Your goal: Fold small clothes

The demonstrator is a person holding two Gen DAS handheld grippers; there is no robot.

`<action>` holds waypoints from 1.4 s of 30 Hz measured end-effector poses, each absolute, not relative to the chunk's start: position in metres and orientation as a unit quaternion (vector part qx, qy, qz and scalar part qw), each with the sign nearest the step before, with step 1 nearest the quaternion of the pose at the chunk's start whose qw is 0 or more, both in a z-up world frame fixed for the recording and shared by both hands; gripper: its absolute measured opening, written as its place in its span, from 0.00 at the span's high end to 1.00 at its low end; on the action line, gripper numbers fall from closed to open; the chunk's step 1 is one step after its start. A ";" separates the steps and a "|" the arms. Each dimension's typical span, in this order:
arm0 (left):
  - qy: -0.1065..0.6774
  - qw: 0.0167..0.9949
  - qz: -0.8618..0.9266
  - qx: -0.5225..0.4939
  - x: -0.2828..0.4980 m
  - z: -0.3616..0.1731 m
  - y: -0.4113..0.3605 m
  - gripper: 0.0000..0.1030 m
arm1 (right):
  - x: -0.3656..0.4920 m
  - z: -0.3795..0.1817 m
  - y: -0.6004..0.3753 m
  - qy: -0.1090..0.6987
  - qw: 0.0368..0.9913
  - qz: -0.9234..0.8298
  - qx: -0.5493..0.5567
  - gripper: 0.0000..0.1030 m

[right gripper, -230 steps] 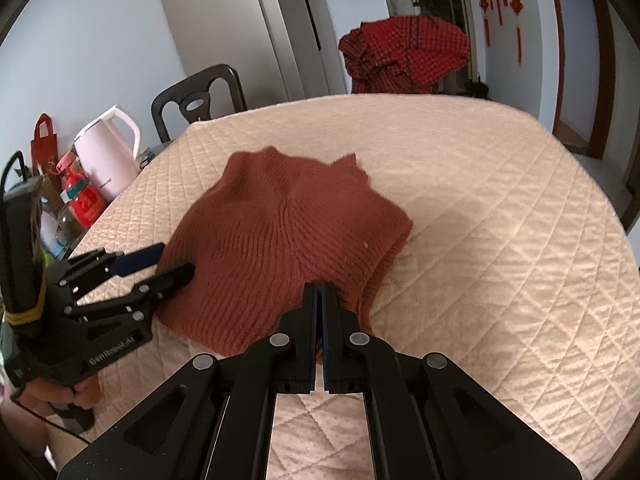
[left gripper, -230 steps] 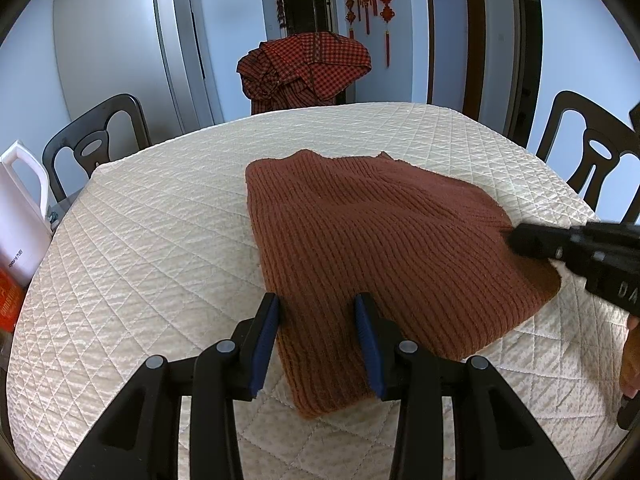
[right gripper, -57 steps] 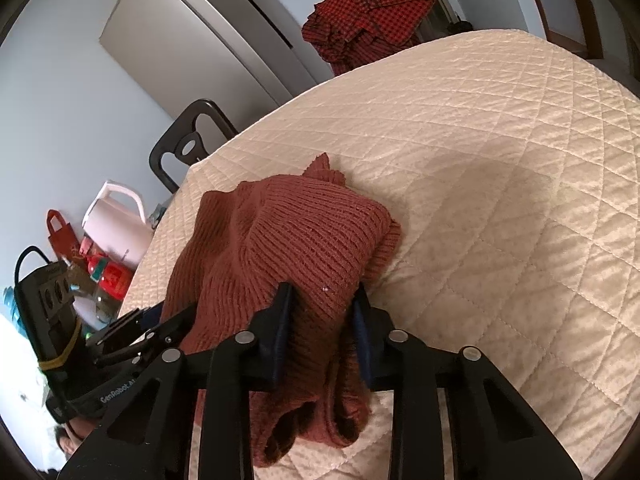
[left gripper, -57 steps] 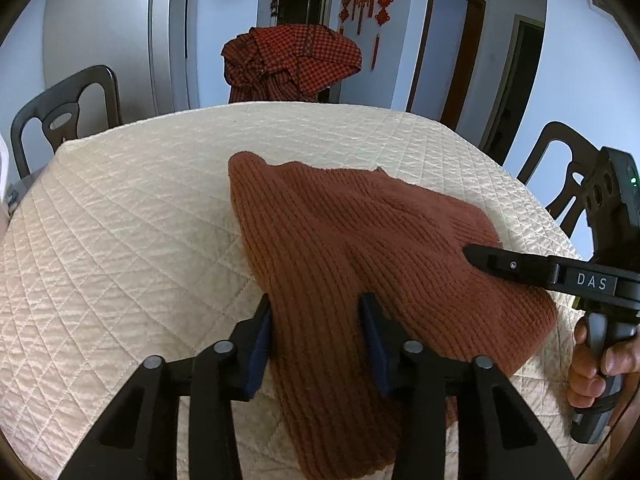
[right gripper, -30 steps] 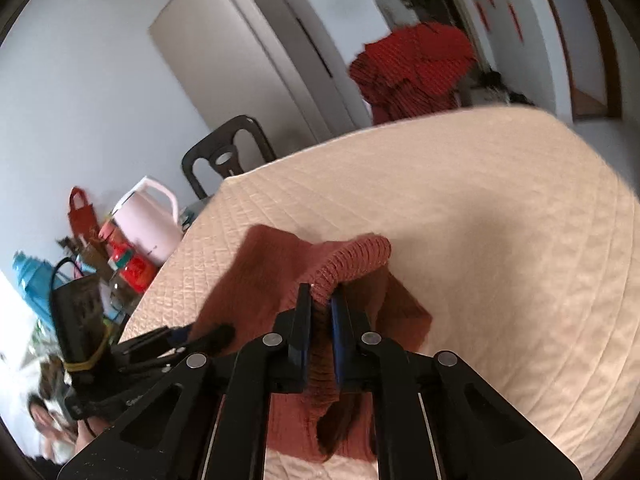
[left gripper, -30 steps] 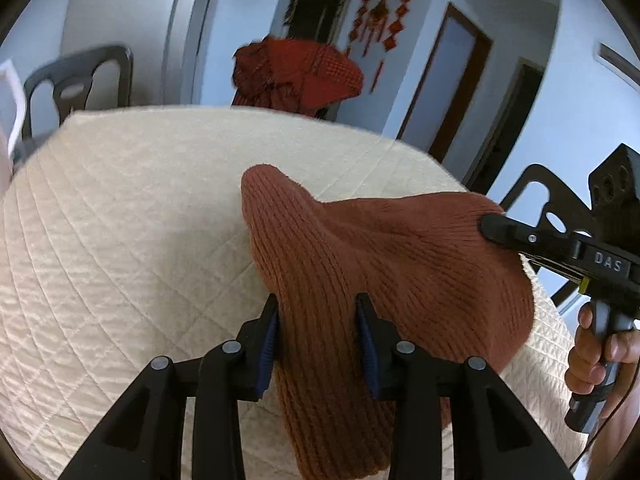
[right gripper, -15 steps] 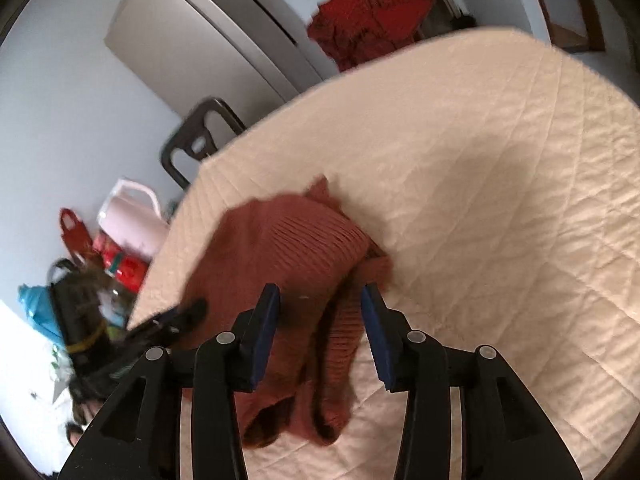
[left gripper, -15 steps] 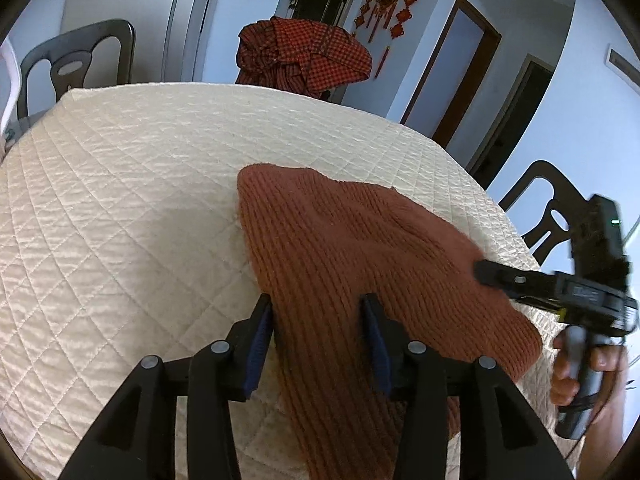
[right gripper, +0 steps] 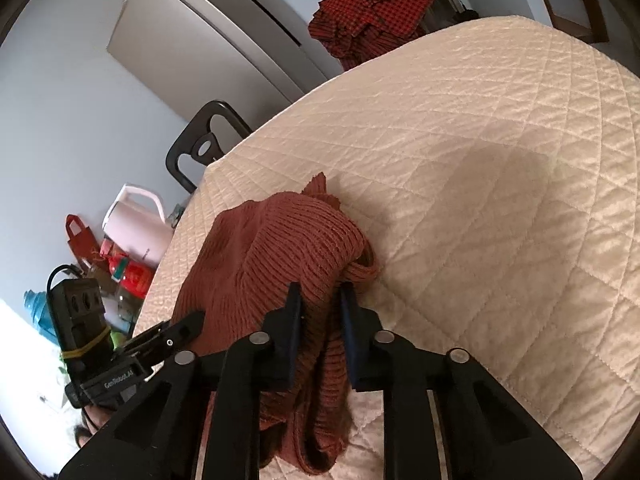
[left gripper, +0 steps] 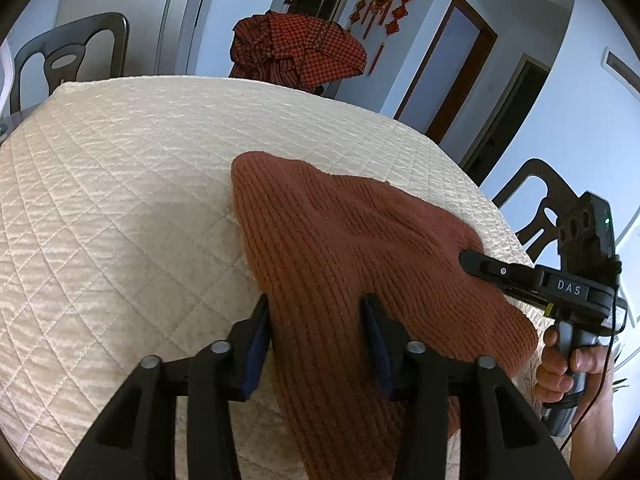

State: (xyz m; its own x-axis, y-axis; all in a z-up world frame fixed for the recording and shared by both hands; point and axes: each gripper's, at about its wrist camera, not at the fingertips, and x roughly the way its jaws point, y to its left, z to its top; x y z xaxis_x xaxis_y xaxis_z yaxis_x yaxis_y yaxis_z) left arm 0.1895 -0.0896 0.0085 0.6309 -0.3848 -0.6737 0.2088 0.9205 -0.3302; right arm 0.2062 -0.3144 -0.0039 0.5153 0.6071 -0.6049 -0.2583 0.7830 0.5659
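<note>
Item: rust knit sweater, soft, limp, light; I grip bunched edges. Left tongs and right tongs both clamp knit, right just narrowing.

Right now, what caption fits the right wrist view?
Right gripper closing on a bunched rust knit garment atop a quilted cream table cover.

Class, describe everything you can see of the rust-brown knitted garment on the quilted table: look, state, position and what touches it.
The knitted garment is rust-brown, ribbed and soft-looking, folded into a thick, rumpled wedge on the cream quilted table cover. Its near edge bunches and hangs toward the cameras. The left gripper straddles one near fold; the right gripper, jaws just closing, has bunched layers between its fingers at the other side.
</note>
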 end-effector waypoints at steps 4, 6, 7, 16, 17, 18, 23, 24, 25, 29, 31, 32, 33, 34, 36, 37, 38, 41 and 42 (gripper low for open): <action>0.385 0.902 -0.170 -0.103 0.185 0.022 -0.091 0.64 | 0.200 0.014 -0.310 0.402 0.854 0.264 0.200 0.86; 0.374 0.904 -0.179 -0.103 0.181 0.033 -0.091 0.65 | 0.196 0.025 -0.306 0.393 0.857 0.271 0.195 0.86; 0.369 0.906 -0.182 -0.102 0.181 0.039 -0.090 0.65 | 0.195 0.028 -0.304 0.389 0.858 0.273 0.192 0.87; 0.345 0.918 -0.168 -0.100 0.175 0.076 -0.051 0.65 | 0.194 0.059 -0.271 0.366 0.857 0.310 0.190 0.87; 0.344 0.919 -0.163 -0.099 0.175 0.078 -0.044 0.65 | 0.195 0.060 -0.264 0.367 0.854 0.314 0.191 0.87; 0.343 0.921 -0.158 -0.097 0.175 0.079 -0.037 0.65 | 0.196 0.060 -0.256 0.367 0.852 0.320 0.192 0.87; 0.348 0.924 -0.128 -0.093 0.179 0.081 0.002 0.65 | 0.207 0.056 -0.215 0.377 0.836 0.346 0.198 0.87; 0.349 0.925 -0.120 -0.093 0.179 0.081 0.011 0.65 | 0.212 0.054 -0.204 0.380 0.831 0.354 0.198 0.87; 0.350 0.925 -0.114 -0.095 0.180 0.081 0.019 0.65 | 0.214 0.054 -0.198 0.382 0.829 0.357 0.197 0.87; 0.351 0.927 -0.090 -0.101 0.184 0.079 0.052 0.65 | 0.227 0.047 -0.165 0.396 0.818 0.371 0.190 0.87; 0.354 0.926 -0.079 -0.104 0.185 0.074 0.065 0.65 | 0.235 0.040 -0.152 0.406 0.811 0.377 0.189 0.87; 0.357 0.925 -0.073 -0.106 0.186 0.070 0.071 0.65 | 0.238 0.036 -0.146 0.411 0.807 0.379 0.189 0.87; 0.360 0.924 -0.068 -0.106 0.188 0.066 0.076 0.65 | 0.241 0.031 -0.137 0.417 0.803 0.382 0.187 0.86; 0.362 0.924 -0.064 -0.103 0.188 0.060 0.080 0.65 | 0.243 0.028 -0.133 0.420 0.802 0.383 0.184 0.86; 0.373 0.920 -0.054 -0.109 0.190 0.045 0.089 0.65 | 0.249 0.017 -0.122 0.431 0.799 0.380 0.176 0.86; 0.381 0.916 -0.053 -0.113 0.190 0.036 0.092 0.65 | 0.253 0.011 -0.118 0.439 0.796 0.377 0.175 0.86; 0.388 0.913 -0.051 -0.115 0.191 0.027 0.096 0.64 | 0.257 0.003 -0.115 0.450 0.793 0.371 0.174 0.86; 0.400 0.904 -0.047 -0.144 0.191 0.006 0.109 0.59 | 0.267 -0.014 -0.119 0.473 0.786 0.353 0.185 0.83; 0.395 0.903 -0.052 -0.158 0.188 0.005 0.113 0.58 | 0.267 -0.015 -0.122 0.473 0.785 0.353 0.189 0.83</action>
